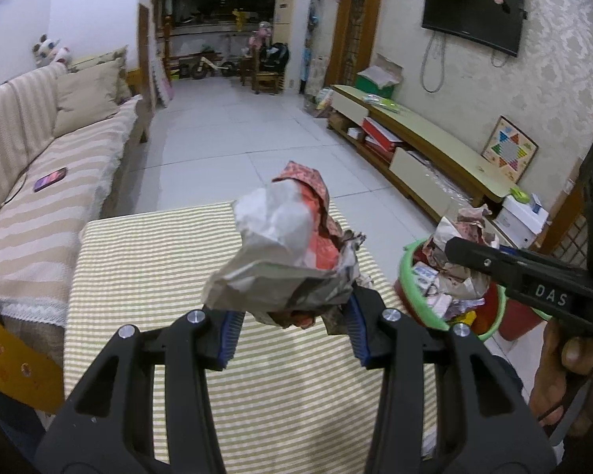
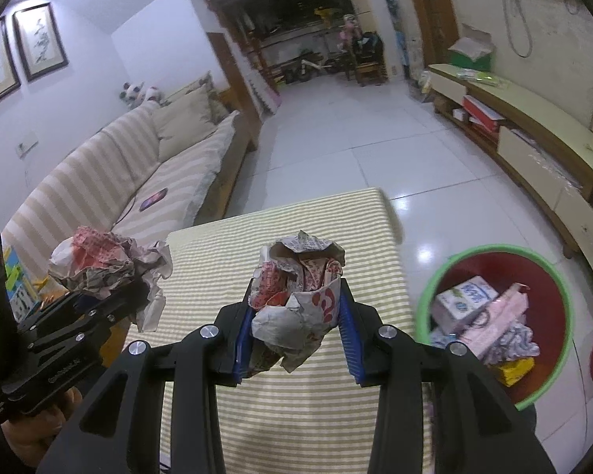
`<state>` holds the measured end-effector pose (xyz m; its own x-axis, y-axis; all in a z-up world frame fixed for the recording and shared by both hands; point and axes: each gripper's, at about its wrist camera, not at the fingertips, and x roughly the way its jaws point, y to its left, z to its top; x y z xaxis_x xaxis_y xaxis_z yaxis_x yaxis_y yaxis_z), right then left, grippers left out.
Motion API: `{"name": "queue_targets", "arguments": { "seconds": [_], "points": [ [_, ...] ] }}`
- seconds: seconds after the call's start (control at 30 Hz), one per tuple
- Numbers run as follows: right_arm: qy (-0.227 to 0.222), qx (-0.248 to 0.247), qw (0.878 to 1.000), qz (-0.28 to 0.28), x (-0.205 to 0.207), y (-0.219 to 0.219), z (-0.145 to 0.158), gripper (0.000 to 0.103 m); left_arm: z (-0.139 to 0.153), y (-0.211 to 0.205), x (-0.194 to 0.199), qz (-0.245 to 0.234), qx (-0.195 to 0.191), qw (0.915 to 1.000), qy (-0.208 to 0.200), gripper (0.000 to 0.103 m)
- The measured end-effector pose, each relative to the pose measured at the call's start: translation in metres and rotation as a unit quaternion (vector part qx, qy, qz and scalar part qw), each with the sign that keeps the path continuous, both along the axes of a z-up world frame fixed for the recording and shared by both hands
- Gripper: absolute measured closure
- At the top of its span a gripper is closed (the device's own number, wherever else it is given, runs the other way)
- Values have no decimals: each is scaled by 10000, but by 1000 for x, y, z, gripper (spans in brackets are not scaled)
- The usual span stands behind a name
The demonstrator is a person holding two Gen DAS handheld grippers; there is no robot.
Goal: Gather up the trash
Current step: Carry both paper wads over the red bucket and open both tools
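Two wads of crumpled paper are held above the striped tablecloth [image 1: 146, 260] — one by each gripper. The left gripper [image 1: 292, 316] is clamped on a grey-and-red paper ball [image 1: 284, 249], which is pinched between the blue pads [image 1: 233, 331], while the right gripper [image 2: 296, 331] is closed on a second printed wad [image 2: 296, 296], lifted clear of the cloth. Beside the table's right edge, on the tiled floor, a green-rimmed red bin [image 2: 549, 260] is seen — cartons and wrappers [image 2: 482, 316] already lie inside it.
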<state>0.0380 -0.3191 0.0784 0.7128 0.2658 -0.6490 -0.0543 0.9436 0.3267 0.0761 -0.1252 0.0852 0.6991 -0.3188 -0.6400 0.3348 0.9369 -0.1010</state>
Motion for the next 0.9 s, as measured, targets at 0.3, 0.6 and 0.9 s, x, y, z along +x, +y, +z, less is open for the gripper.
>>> {"name": "queue_targets", "arguments": {
  "seconds": [0.3,0.6,0.9],
  "points": [
    [43,56,9982,-597,-12,-65,-3,66,3,-66,13,-634,-79,9979,71,60],
    [139,106,9924,-1217,-24,-135,-14,66,-2,-128,22,-1225,-153,9921,201,60],
    [291,162,9870,-1570,-26,-177,-29,66,-16,-177,27,-1734,-197,9836,453,60]
  ]
}}
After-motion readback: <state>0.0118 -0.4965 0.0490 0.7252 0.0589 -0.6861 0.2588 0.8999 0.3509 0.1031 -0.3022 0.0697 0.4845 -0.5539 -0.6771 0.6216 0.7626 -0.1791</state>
